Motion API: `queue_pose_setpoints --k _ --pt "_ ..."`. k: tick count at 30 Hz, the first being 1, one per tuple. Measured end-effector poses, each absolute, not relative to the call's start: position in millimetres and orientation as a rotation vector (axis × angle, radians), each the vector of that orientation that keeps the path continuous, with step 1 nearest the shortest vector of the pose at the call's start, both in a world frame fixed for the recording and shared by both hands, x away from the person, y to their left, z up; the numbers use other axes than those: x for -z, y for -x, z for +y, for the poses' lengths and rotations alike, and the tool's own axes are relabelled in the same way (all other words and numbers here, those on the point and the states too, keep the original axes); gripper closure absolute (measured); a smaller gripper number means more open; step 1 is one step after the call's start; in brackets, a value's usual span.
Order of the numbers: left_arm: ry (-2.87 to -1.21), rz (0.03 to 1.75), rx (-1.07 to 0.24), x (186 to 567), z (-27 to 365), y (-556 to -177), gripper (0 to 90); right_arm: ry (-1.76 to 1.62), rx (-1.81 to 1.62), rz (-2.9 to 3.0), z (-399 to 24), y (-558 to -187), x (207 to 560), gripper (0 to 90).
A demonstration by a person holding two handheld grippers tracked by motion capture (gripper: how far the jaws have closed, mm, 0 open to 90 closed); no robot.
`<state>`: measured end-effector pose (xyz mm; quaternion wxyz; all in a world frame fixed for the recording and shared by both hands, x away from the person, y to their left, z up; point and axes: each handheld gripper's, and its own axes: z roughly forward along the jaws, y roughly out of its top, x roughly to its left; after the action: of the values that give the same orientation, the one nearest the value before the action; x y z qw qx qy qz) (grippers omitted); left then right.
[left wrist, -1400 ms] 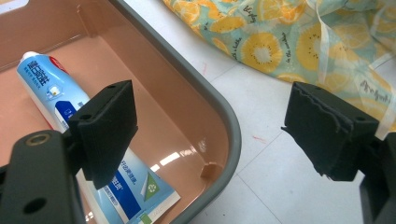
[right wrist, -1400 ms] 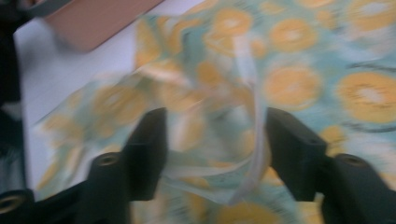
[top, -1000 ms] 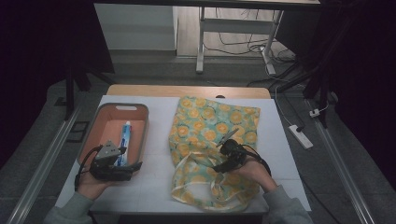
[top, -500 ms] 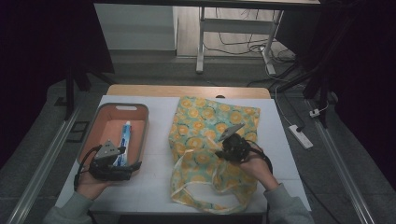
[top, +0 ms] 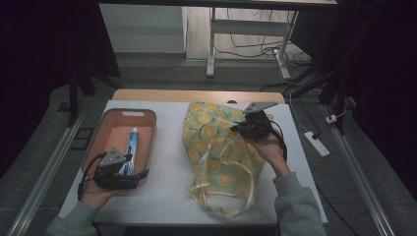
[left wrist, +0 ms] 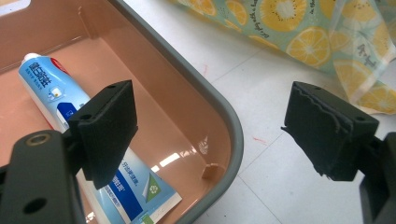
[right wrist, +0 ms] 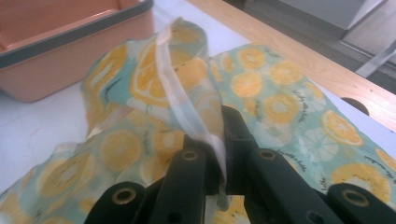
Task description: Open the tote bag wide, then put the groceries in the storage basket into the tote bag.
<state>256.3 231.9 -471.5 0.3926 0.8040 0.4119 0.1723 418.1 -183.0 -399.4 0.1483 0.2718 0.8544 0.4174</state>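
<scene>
Fabric printed with orange slices lies across the middle of the white table [top: 167, 162] in the high view: a tote bag [top: 221, 162], its mouth and pale handles toward the person. The right gripper [top: 248, 129] sits over the bag's far right part with cloth pinched up in it, probably to lift one layer and open the mouth. At the left, the left gripper [top: 129, 176] hovers at the near edge of the salmon tray [top: 147, 123], where a toothpaste tube [top: 132, 147] lies lengthwise, likely the thing meant for the bag. In the left gripper view, the jaws stand wide apart with nothing between them; one pad [left wrist: 109, 126] hangs over the tube [left wrist: 56, 88] and the other over bare table beyond the tray's grey rim [left wrist: 224, 126], so it looks poised for a grab, not yet made. In the right gripper view, the jaws are pressed together on a fold of the bag [right wrist: 154, 79] and its translucent handle strip [right wrist: 180, 93], which rises from the clamp, with the tray [right wrist: 70, 42] behind.
</scene>
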Motion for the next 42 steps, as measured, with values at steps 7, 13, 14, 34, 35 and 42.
queue_pose_setpoints --k 7,13,14,34,35,42 --pt "-2.037 1.047 -0.441 470.4 231.8 -257.5 17.3 -0.808 -1.217 2.461 -186.9 -421.9 406.3 86.9" --pt "-2.022 1.06 -0.453 464.6 233.2 -260.6 17.3 -0.797 -1.247 2.451 -189.7 -416.3 406.7 86.9" --pt "-2.019 1.066 -0.455 463.1 233.4 -262.0 17.3 -0.793 -1.254 2.448 -190.0 -415.6 406.5 86.9" --pt "-2.11 1.351 -0.438 447.3 251.7 -353.9 17.2 -0.757 -1.265 2.453 -192.3 -407.5 405.1 86.8" --pt "-2.117 1.374 -0.427 449.9 253.7 -360.7 17.3 -0.758 -1.263 2.455 -191.6 -407.5 405.4 86.9" --pt "-2.157 1.514 -0.333 470.9 265.2 -391.9 17.3 -0.758 -1.253 2.46 -191.3 -407.6 406.9 86.8"
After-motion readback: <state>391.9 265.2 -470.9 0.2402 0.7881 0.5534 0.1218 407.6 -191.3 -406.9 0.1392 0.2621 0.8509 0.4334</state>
